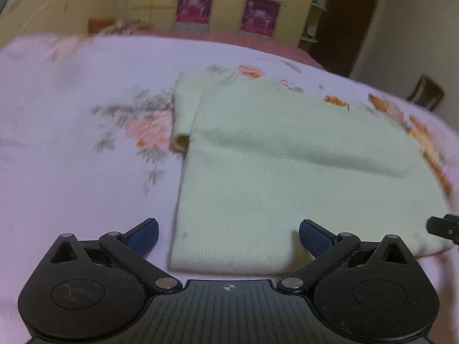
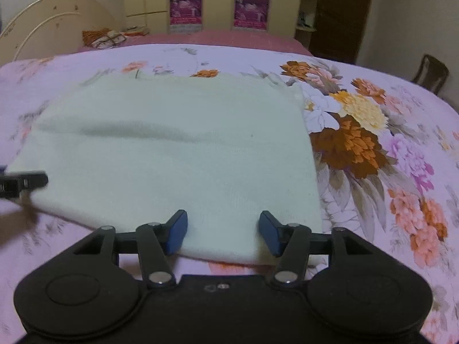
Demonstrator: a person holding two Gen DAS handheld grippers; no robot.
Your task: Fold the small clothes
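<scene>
We hold both the left gripper [image 1: 228, 236] and right gripper [image 2: 223, 233] open and empty over the near hem of the pale sweater [image 2: 178, 149], lying flat on the flowered bedspread [image 2: 401, 149], probably ready to fold it.

No writing can be read anywhere. The pink posters [image 2: 185, 8] on the far wardrobe doors carry pale bands that may hold print, but they are too blurred to make out.
</scene>
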